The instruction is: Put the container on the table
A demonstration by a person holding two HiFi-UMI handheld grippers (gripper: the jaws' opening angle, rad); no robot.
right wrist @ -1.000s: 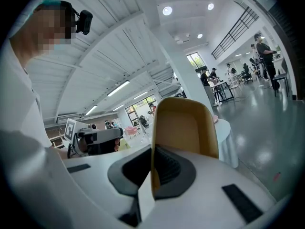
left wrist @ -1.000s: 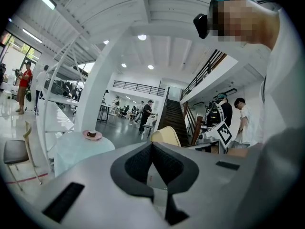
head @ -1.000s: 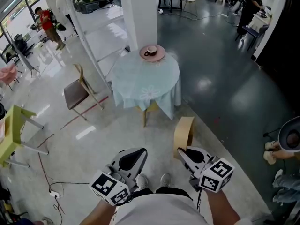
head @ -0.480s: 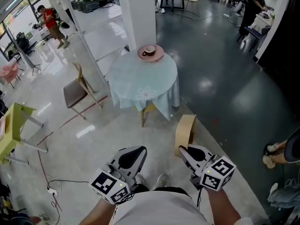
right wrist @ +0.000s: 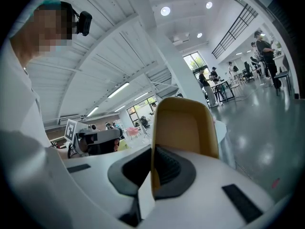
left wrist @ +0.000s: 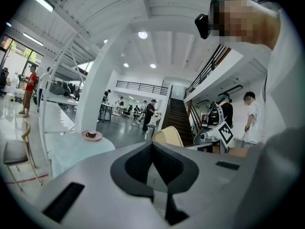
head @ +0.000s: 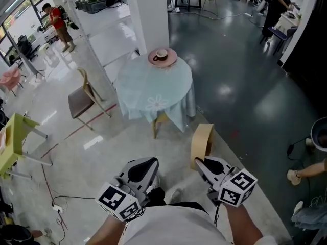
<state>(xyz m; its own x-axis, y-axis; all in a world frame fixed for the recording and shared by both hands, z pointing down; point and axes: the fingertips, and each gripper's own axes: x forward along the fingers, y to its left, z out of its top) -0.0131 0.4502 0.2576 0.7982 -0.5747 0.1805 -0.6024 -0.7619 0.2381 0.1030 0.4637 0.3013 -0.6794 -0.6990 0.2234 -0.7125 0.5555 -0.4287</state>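
- Container (head: 201, 141): tan, open-topped. One wall is pinched in our right gripper (head: 200, 163), whose jaws are clamped tight on it. It stands up from the jaws with its long axis pointing toward the table.
- Left gripper (head: 151, 163): jaws together, nothing between them.
- Table (head: 153, 86): round, pale cloth, ahead and slightly left, well apart from the container.
- Plate with cup (head: 162, 57): on the far rim; the near cloth looks bare.
- Chair (head: 84, 98): left of the table, off our line.
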